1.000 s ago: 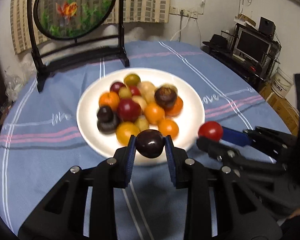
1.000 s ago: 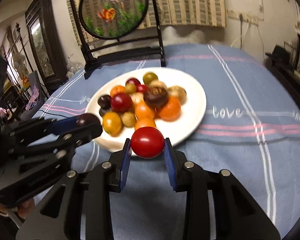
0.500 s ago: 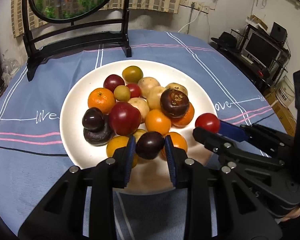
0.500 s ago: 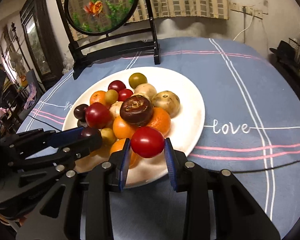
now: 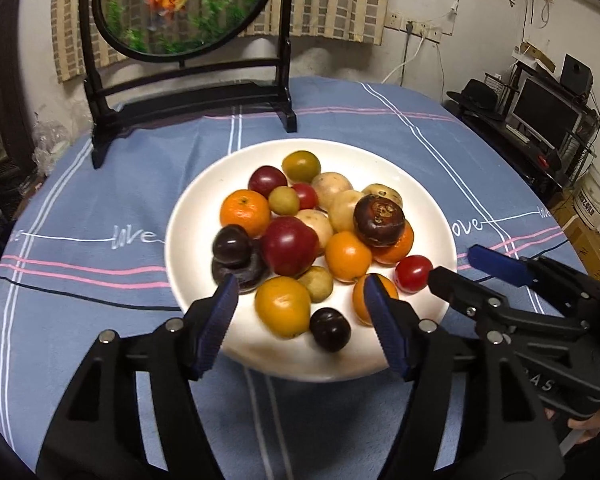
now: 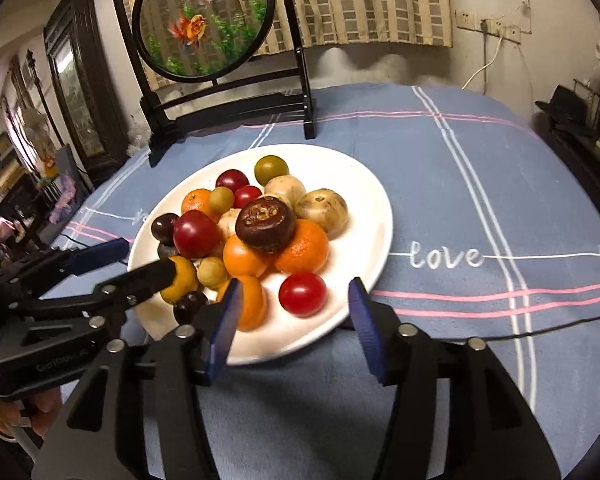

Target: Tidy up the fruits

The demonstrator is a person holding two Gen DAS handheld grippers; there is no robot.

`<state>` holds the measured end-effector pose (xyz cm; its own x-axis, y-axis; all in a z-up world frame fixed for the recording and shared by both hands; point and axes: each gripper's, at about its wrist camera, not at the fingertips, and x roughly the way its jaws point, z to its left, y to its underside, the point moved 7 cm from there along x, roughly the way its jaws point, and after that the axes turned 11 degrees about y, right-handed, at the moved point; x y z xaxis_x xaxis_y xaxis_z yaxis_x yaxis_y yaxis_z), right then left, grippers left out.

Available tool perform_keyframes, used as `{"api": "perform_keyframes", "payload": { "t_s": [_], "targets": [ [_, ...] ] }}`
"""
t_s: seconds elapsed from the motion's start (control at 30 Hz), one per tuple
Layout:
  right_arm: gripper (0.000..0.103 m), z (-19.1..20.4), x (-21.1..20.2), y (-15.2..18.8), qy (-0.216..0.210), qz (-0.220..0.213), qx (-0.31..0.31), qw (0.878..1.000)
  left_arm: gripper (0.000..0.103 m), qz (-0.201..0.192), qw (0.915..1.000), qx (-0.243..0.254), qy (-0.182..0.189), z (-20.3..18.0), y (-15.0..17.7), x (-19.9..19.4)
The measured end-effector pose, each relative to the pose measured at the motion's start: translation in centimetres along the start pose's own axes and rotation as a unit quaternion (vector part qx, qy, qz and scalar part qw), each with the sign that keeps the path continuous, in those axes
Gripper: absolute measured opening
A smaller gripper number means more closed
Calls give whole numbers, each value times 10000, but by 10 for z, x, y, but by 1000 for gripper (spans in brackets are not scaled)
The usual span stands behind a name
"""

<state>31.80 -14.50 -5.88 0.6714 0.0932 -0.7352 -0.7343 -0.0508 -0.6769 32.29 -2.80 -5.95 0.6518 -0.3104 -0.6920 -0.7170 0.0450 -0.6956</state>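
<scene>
Both fruits have left the jaws since a second ago: the left gripper [image 5: 300,312] is opening with the dark plum [image 5: 329,329] lying loose between its fingers on the near rim of the white plate [image 5: 188,216], and the right gripper [image 6: 294,312] is opening around the freed red tomato [image 6: 302,294] (also on the plate). Farther back sits the fruit pile [image 5: 312,220], then the goldfish screen [image 5: 180,4] on the blue tablecloth [image 5: 80,208].
</scene>
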Motion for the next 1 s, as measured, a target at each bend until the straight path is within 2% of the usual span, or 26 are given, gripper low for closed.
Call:
{"api": "perform_keyframes", "payload": {
  "t_s": [0.07, 0.13, 0.17, 0.23, 0.27, 0.3, 0.57, 0.67, 0.93, 1.0],
  "targets": [
    [69, 1, -8, 4, 199, -21, -178, 9996, 67, -42, 10000, 28, -46, -1, 3, -7],
    [73, -1, -12, 10, 378, 51, -263, 9989, 71, -76, 10000, 23, -39, -2, 8, -15],
    [85, -4, -14, 14, 458, 96, -263, 9986, 71, -70, 10000, 19, -54, -2, 10, -17],
    [102, -9, -18, 21, 578, 86, -251, 9980, 74, -51, 9999, 0, -100, -2, 17, -23],
    [102, -10, -22, 25, 571, 63, -280, 9980, 80, -50, 10000, -13, -77, -2, 21, -27],
    [102, -10, -25, 28, 547, 70, -300, 9980, 82, -63, 9999, -17, -87, -3, 25, -31],
    [102, -19, -51, 48, 706, 27, -241, 9972, 85, -136, 9997, -52, -191, -7, 49, -59],
    [102, -20, -61, 54, 731, -23, -257, 9970, 90, -187, 9995, -91, -237, -7, 56, -69],
    [102, -18, -71, 63, 721, -52, -227, 9971, 92, -331, 9990, -128, -278, -5, 65, -88],
    [102, -19, -72, 65, 731, -45, -197, 9971, 92, -423, 9983, -64, -398, -4, 68, -92]
  ]
}}
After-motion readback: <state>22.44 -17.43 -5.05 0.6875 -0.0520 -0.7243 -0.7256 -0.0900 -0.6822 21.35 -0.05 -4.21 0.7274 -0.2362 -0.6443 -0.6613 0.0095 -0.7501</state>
